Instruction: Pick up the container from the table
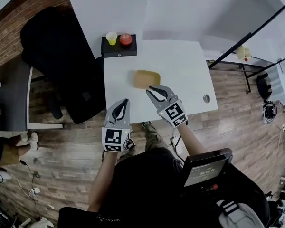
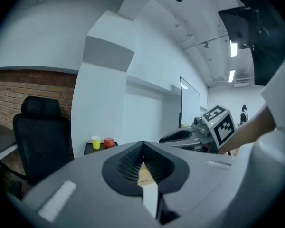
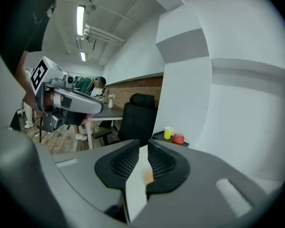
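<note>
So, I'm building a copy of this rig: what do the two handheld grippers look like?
Both the left gripper and right gripper have grey, wedge-shaped shells tapering to pointed jaws lined with black ribbed pads. Each carries a white cube printed with black square markers. No sleeves cover the forearms.

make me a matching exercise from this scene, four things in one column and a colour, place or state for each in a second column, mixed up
Column one
1 container
2 cup
3 left gripper
4 right gripper

Column two
A jaws together, nothing held
B yellow, on the black box
C tan, on the white table
D jaws slightly apart, nothing gripped

Pairs: 1-C, 2-B, 3-A, 4-D
</note>
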